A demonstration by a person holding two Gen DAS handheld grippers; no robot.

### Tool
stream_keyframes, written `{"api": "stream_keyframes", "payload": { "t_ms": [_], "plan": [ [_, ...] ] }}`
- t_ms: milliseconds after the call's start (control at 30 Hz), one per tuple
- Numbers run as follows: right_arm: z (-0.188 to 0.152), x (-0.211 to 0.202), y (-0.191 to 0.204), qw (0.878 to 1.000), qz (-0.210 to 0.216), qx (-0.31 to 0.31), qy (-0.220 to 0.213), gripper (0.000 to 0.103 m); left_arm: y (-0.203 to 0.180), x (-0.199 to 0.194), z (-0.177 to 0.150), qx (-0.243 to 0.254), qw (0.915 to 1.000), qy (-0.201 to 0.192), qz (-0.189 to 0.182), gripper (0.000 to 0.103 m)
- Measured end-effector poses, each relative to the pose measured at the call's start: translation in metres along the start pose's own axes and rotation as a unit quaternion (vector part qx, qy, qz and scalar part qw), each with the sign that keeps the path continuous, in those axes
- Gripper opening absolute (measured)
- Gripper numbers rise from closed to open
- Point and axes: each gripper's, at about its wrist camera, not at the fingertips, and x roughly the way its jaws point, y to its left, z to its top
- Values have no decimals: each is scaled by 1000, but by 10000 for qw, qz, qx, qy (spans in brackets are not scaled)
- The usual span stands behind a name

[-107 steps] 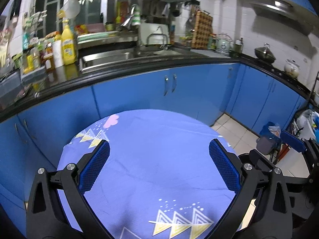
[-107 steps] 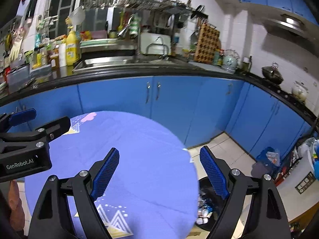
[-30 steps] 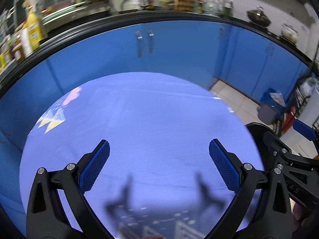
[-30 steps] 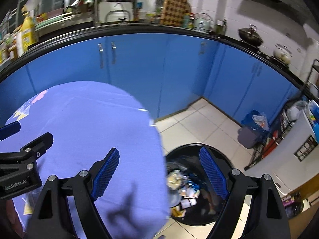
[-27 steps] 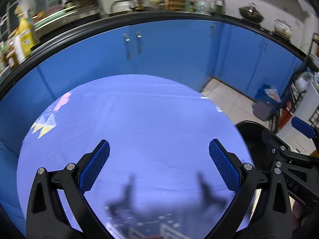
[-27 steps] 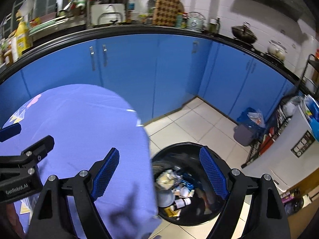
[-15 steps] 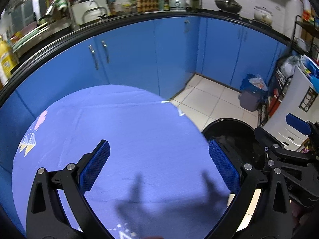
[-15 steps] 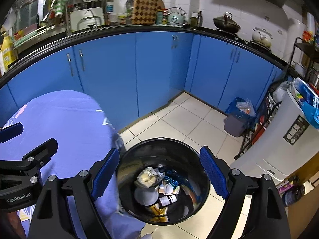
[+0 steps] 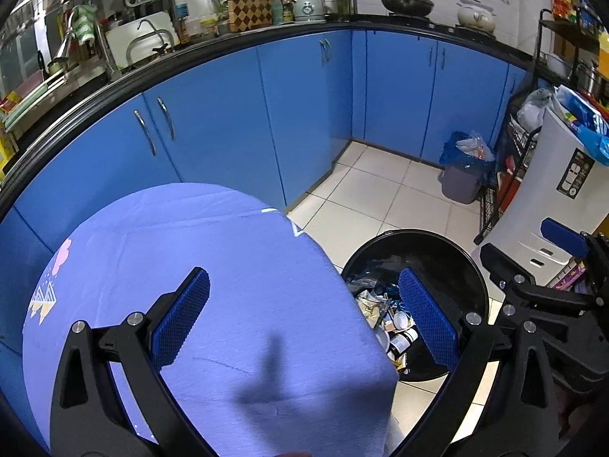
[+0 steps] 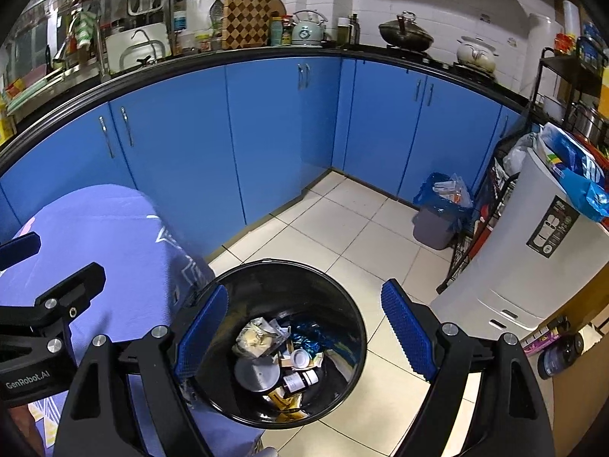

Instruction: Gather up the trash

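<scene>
Blue cabinet doors (image 10: 266,141) run under a black countertop (image 10: 228,57) around the corner, ahead of the tongs. White wall tiles (image 10: 437,7) rise behind it. Pale floor tiles (image 10: 342,228) spread below, a white appliance (image 10: 533,259) at right.

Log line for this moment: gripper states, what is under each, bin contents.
left gripper: open, empty, over purple tablecloth | right gripper: open, empty, above black trash bin | bin: wrappers, brown bottle

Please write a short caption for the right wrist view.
Open right tongs above a black trash bin holding trash, beside a purple-covered table.
</scene>
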Motion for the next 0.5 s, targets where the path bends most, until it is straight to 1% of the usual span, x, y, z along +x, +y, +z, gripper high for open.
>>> {"api": "stream_keyframes", "payload": {
  "t_ms": [200,500],
  "plan": [
    [-1,-1,-11,10000,-33,89,8,81,-8,-1,0,48,10000,-12,-39,98],
    [-2,-6,-13,9999,-28,120,-31,81,-11,-4,-1,74,10000,-14,-37,98]
  ]
}}
